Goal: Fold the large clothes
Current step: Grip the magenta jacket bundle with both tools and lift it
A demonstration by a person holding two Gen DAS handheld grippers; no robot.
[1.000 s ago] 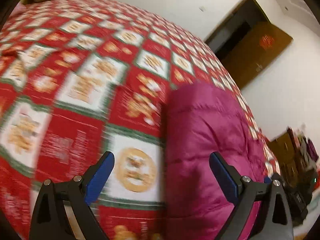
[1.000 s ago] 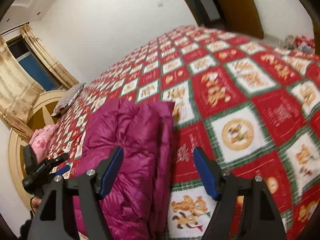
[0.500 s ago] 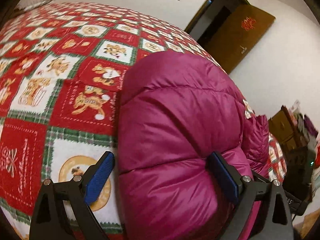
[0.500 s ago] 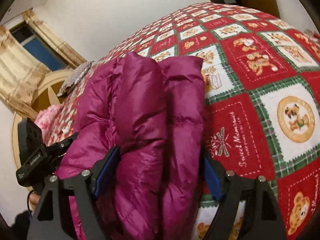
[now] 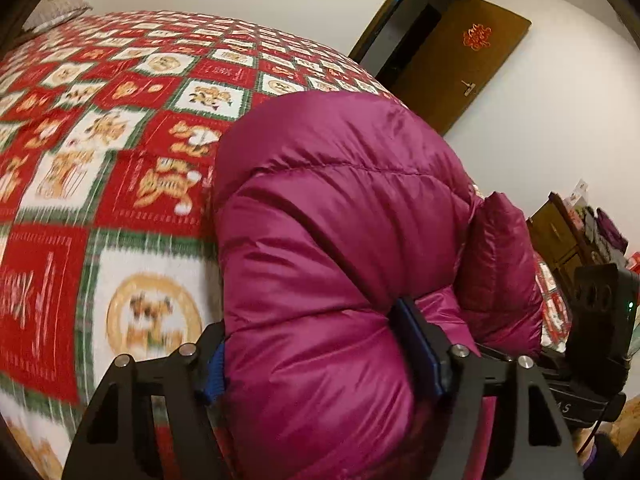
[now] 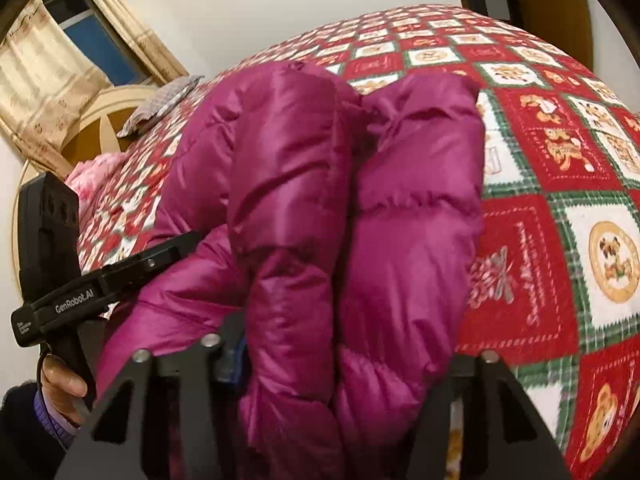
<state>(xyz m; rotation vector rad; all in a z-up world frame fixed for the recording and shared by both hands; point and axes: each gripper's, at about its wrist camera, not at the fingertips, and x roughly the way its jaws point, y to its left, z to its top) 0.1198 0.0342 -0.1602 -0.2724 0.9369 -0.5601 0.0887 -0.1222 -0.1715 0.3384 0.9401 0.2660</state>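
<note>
The left tool (image 5: 320,356) is clamped on a thick roll of the purple down jacket (image 5: 344,216), and the right tool (image 6: 352,360) squeezes the bundle's other end, with the jacket lying folded on the bed (image 5: 132,184). This looks like the closing fold; next, lift both ends together evenly.

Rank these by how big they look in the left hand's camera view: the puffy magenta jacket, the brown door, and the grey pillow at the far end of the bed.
1. Magenta puffer jacket, though it sits right at the lens, which inflates it.
2. Brown door.
3. Grey pillow, smallest, but also farthest away, so its true size is unsure.
</note>
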